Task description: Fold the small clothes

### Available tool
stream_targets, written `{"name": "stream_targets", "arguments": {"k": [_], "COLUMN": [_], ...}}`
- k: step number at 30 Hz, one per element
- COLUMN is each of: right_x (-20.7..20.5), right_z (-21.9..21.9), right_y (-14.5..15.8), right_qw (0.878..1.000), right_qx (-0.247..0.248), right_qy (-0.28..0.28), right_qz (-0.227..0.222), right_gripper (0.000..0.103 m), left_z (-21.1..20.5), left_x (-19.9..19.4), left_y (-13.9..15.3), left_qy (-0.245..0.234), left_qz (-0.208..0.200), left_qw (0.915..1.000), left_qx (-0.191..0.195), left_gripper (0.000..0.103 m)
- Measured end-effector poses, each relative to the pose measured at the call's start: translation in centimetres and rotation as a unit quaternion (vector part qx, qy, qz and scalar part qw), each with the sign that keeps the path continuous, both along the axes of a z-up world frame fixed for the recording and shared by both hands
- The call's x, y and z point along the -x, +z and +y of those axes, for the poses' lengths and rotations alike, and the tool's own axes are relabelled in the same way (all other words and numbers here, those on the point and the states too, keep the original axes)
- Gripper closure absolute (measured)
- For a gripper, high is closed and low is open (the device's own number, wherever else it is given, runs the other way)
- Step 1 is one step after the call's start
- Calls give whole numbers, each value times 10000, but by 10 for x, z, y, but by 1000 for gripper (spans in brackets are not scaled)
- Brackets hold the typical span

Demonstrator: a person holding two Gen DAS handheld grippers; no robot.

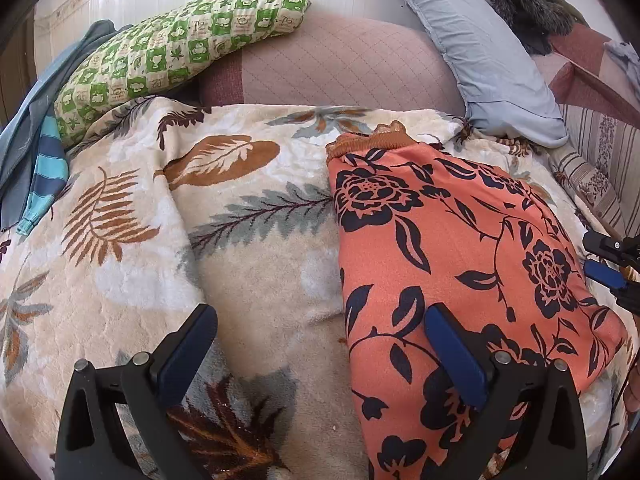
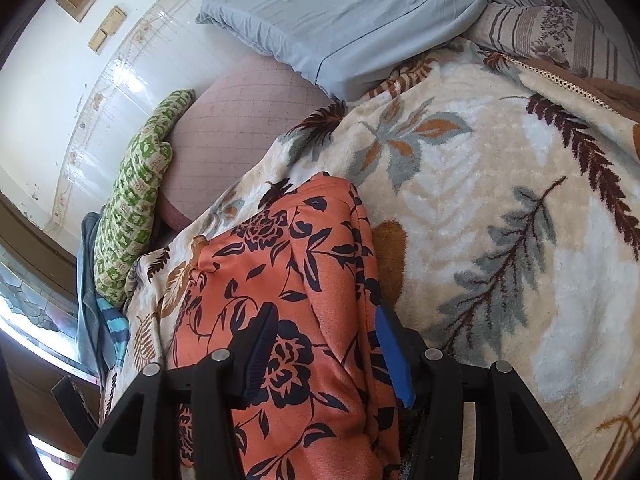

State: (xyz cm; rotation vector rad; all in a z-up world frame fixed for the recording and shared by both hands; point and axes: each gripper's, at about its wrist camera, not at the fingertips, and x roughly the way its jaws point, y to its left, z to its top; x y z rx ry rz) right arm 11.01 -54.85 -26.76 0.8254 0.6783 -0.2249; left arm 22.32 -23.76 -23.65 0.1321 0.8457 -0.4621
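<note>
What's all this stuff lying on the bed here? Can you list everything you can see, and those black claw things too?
Floral garment: one, orange with dark flowers, folded, on the blanket.
Blanket: one, cream with brown and grey leaves, covering the bed.
Green pillow: one, green-and-cream checks, far left by the wall.
Pink cushion: one, dusty pink, quilted, against the wall.
Blue pillow: one, pale blue, far right.
Striped cloth: one, blue and turquoise, left edge.
Dark furry item: one, top right; unclear what.
Left gripper: one, black with blue fingers, open, one finger over the garment's edge.
Right gripper: one, black and blue, its fingers astride the garment's near end; grip unclear.
</note>
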Motion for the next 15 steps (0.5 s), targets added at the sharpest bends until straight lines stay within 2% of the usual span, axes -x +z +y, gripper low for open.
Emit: {"name": "stream_targets", "arguments": {"k": [15], "right_x": [-2], "right_z": [2], "right_y": [-4], "right_qw": [10000], "right_qx": [5], "right_qy": [7], "right_qz": [96], "right_gripper": [46], "left_z": [-3], "left_x": [1], "left_y": [1], "left_qy": [-1], "left_qz": [-33], "left_qw": [10000], "left_qx": [-39], "left_gripper": [0]}}
